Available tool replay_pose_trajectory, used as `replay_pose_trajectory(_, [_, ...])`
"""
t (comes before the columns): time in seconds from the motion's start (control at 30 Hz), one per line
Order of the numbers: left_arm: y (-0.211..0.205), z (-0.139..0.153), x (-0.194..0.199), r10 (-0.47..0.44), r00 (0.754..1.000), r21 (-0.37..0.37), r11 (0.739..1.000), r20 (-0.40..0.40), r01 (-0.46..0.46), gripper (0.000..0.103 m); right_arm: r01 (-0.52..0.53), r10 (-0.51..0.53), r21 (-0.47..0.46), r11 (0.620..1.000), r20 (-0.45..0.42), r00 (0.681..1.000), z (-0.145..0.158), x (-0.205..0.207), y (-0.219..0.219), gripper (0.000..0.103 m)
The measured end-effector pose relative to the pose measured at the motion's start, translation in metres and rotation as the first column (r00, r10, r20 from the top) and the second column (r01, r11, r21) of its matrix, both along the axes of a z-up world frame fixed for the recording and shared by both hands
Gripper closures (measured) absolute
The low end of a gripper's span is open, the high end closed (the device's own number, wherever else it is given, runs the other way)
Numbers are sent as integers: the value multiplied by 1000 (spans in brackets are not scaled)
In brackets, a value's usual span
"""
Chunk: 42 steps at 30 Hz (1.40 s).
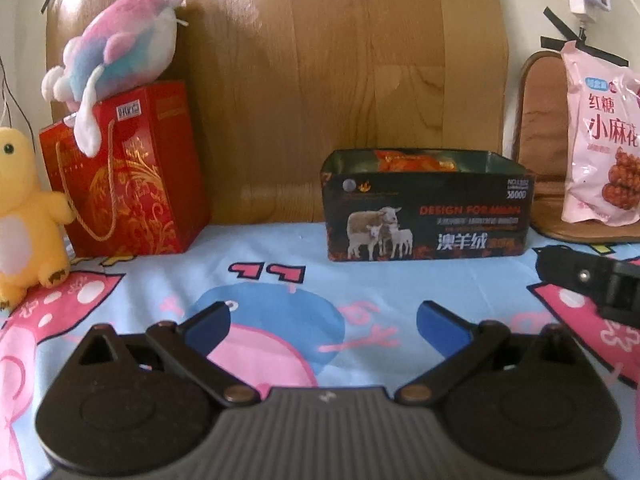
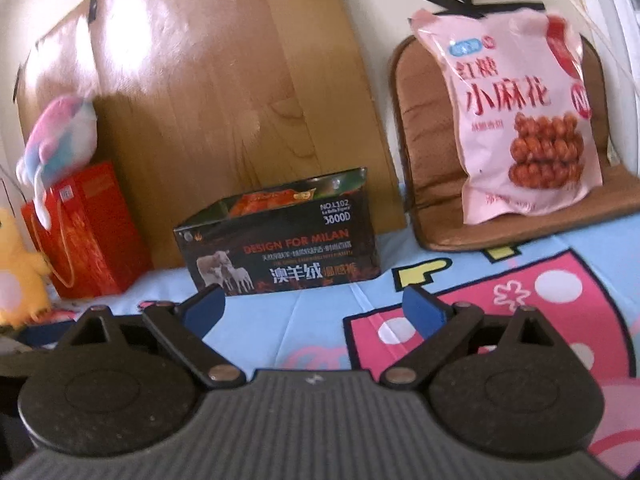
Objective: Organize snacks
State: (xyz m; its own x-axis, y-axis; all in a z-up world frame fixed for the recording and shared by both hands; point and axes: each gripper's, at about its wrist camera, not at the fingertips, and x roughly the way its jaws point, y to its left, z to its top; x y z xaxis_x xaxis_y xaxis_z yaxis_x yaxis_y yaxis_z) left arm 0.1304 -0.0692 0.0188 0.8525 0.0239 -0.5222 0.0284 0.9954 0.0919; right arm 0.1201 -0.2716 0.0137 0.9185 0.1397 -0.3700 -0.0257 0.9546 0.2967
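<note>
A dark open box (image 1: 426, 212) printed with sheep stands on the cartoon bedsheet against a wooden board; it also shows in the right wrist view (image 2: 280, 244). An orange snack packet (image 1: 412, 162) lies inside it, also seen from the right wrist (image 2: 272, 200). A pink snack bag (image 1: 600, 140) leans upright on a brown cushion at the right, large in the right wrist view (image 2: 520, 116). My left gripper (image 1: 322, 320) is open and empty, well short of the box. My right gripper (image 2: 314, 306) is open and empty, low over the sheet; part of it shows in the left wrist view (image 1: 592, 280).
A red gift bag (image 1: 120, 176) with a pastel plush (image 1: 120, 44) on top stands at the left, next to a yellow plush (image 1: 24, 216). The brown cushion (image 2: 420, 140) leans on the wall. A wooden board (image 1: 340, 80) stands behind the box.
</note>
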Motion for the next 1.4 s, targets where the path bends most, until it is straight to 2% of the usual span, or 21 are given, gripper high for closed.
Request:
replay_pose_trajectory(0.13, [6, 1, -2, 8, 1000, 7, 1000, 21, -8, 0, -36, 36, -5, 999, -19, 999, 1, 1, 4, 6])
replay_pose_trajectory(0.23, [10, 0, -1, 0, 1000, -2, 1000, 4, 0, 0, -63, 62, -33, 997, -23, 998, 2, 0, 11, 6])
replay_pose_trajectory(0.33, [13, -2, 2, 12, 1000, -2, 1000, -15, -12, 0, -61, 60, -25, 998, -28, 998, 1, 1, 10, 6])
replay_pose_trajectory(0.63, [16, 0, 1, 75, 997, 24, 997, 11, -75, 0, -54, 53, -16, 998, -30, 998, 1, 1, 8, 6])
replay_pose_trajectory(0.87, [18, -1, 4, 95, 995, 36, 995, -3, -95, 0, -54, 54, -14, 998, -31, 998, 1, 0, 8, 6])
replay_pose_trajectory(1.4, [15, -2, -1, 54, 999, 44, 998, -2, -54, 0, -59, 59, -15, 998, -30, 998, 1, -1, 8, 6])
